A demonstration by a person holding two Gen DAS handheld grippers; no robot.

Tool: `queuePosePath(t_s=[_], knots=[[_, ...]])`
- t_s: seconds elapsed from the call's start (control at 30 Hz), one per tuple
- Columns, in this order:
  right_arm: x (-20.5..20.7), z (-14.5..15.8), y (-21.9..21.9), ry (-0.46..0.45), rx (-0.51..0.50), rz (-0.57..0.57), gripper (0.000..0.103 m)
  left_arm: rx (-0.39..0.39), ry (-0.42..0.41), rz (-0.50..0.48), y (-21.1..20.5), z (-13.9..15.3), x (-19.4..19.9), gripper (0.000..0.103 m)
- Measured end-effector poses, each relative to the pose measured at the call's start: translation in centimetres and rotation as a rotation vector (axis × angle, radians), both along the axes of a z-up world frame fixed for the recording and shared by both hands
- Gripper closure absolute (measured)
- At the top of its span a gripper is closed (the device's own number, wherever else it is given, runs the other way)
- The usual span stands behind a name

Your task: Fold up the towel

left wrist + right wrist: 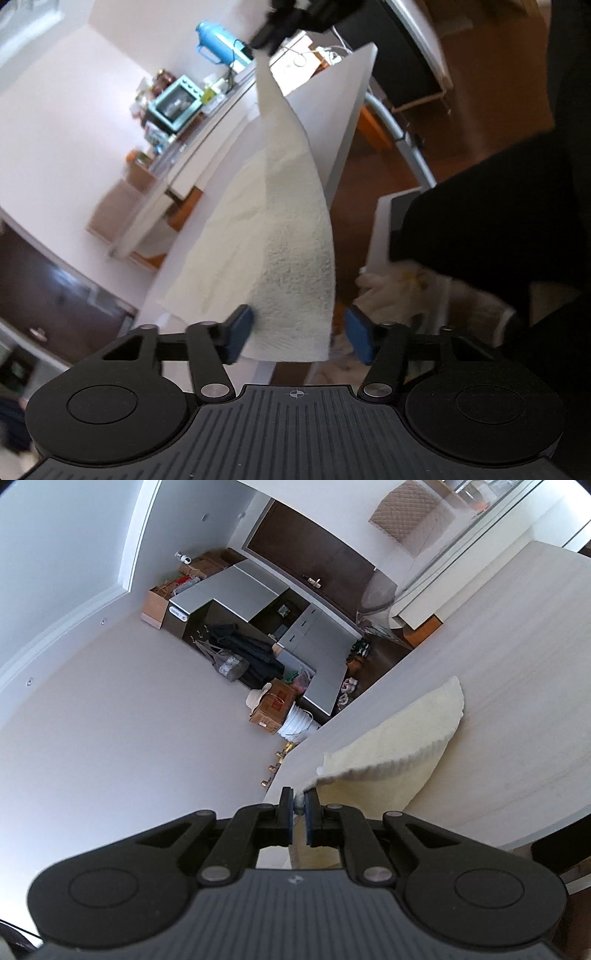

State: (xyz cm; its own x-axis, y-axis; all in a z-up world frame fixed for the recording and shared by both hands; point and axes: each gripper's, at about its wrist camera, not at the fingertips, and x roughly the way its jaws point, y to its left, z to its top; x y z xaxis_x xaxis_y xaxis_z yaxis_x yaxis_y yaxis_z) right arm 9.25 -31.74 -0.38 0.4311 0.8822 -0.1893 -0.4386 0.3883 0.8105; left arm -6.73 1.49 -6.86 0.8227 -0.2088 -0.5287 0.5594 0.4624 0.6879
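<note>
The cream towel (280,229) hangs stretched in the air between the two tools, part of it still draped on the pale table (517,672). Seen from the left gripper (301,334), the cloth rises straight ahead of the fingers as a tall curved sheet, its lower edge sitting between the two blue pads (240,332), which stand wide apart; the left-hand pad looks to touch the cloth, the other is clear of it, so nothing is clamped there. At the far top of that sheet, the right gripper (273,27) shows as a dark blur holding the upper corner. From the right gripper's (300,812) own camera, the fingers are drawn nearly together with a small bunch of towel (399,738) corner pinched between them, and the rest of the cloth trails away ahead and to the right across the table. Beyond the left tool, a blue jug (218,40) and a small turquoise box (175,103) sit on a far shelf. To its right is a dark sleeve (480,229).
</note>
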Motion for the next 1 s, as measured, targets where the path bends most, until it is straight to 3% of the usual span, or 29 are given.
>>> queuePosePath(t_s=[0.17, 0.2, 0.27, 0.33, 0.53, 0.73, 0.9, 1.0], knots=[[0.3, -0.2, -0.3, -0.007, -0.033, -0.02, 0.096, -0.047, 0.026, -0.001, 1.1, 1.5, -0.2, 0.069], [0.4, -0.3, -0.4, -0.005, -0.036, -0.02, 0.096, -0.06, 0.04, 0.003, 1.3, 1.8, -0.1, 0.072], [0.5, -0.4, -0.4, 0.0, -0.041, -0.018, 0.096, -0.115, 0.103, 0.034, 2.2, 3.2, 0.7, 0.089], [0.7, -0.7, -0.4, 0.01, -0.046, -0.017, 0.096, -0.132, 0.136, 0.034, 2.5, 4.0, 1.2, 0.092], [1.2, -0.9, -1.3, 0.044, -0.047, -0.036, 0.096, -0.259, 0.228, 0.034, 4.0, 7.3, 4.0, 0.093], [3.6, -1.3, -1.0, 0.09, -0.065, -0.067, 0.096, -0.381, 0.291, 0.137, 5.7, 9.0, 10.5, 0.093], [5.2, -2.7, 0.1, 0.131, -0.164, -0.053, 0.082, -0.38, 0.352, 0.175, 5.7, 7.6, 13.7, 0.093], [4.8, -2.4, -0.6, 0.067, -0.256, -0.084, 0.074, -0.391, 0.37, 0.182, 5.9, 7.0, 14.5, 0.093]])
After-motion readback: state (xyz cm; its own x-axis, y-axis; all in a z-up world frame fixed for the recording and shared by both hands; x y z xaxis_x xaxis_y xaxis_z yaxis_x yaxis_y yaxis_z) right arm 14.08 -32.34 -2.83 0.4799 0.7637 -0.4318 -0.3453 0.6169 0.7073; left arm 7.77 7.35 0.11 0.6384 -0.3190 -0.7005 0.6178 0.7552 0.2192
